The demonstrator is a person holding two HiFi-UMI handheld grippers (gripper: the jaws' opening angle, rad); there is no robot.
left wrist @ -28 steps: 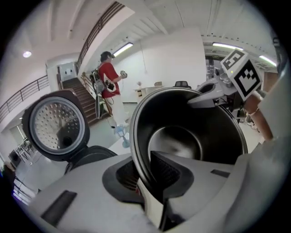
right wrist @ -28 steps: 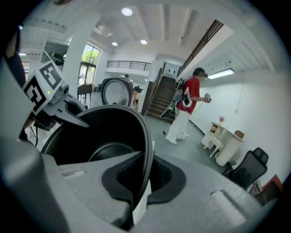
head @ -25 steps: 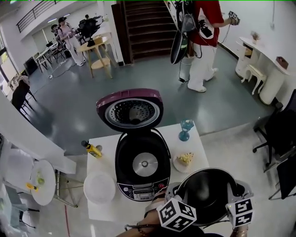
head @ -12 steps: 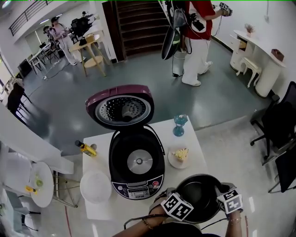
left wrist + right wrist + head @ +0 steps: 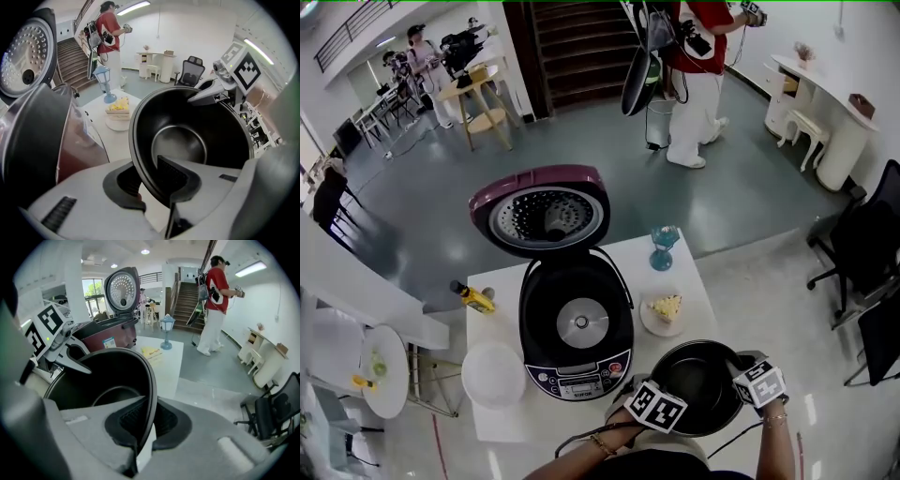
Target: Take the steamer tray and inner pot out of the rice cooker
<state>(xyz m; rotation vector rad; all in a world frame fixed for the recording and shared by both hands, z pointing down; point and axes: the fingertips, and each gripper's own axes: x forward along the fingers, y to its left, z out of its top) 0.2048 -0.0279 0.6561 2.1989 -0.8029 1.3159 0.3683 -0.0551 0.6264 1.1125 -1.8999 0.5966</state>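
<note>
— Where is the inner pot (image 5: 701, 386)?

— It is out of the rice cooker (image 5: 577, 328). It sits just to the cooker's right, on the side close to the person. The cooker's lid stands open, and you can see the round metal plate at its bottom.

— Who holds the pot?

— Both tongs. The left gripper (image 5: 149, 180) pinches the rim on the side next to the cooker. The right gripper (image 5: 146, 420) is clamped tight on the rim on the side away from the cooker.

— Is the pot down on the table (image 5: 502, 328)?

— I cannot tell.

— And the steamer tray (image 5: 497, 376)?

— It lies on the table, just left of the cooker.
</note>
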